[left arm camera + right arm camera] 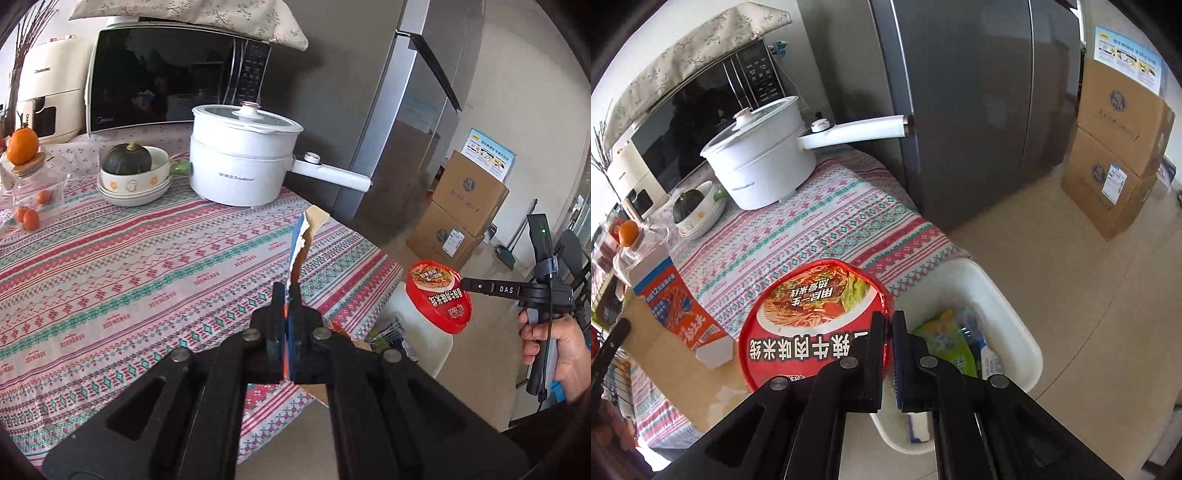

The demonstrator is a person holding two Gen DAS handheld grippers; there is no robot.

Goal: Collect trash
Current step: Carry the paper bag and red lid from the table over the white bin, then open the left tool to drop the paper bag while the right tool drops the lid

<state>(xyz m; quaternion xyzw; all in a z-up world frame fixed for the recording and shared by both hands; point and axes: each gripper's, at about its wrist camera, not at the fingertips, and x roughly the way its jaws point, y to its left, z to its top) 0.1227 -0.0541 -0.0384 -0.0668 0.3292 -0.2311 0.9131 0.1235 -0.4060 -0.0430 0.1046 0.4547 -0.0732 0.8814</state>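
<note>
Red noodle-bowl lid sits clamped by its rim in your right gripper, held in the air just off the table corner and beside the white trash bin; the bin stands on the floor against the table edge, wrappers already inside it, a green packet uppermost. Your left gripper has its fingers pressed together on a torn orange-and-blue carton; from the left wrist view you see it edge-on, rising upright between the fingers above the patterned tablecloth; from the right wrist view its printed face and brown inner flap show, lying left of the lid. Farther back on the table: white electric pot with its long handle pointing toward the grey fridge; stacked bowls holding a dark green squash; microwave behind under a floral cloth. Cardboard boxes stacked on the floor past the fridge.
</note>
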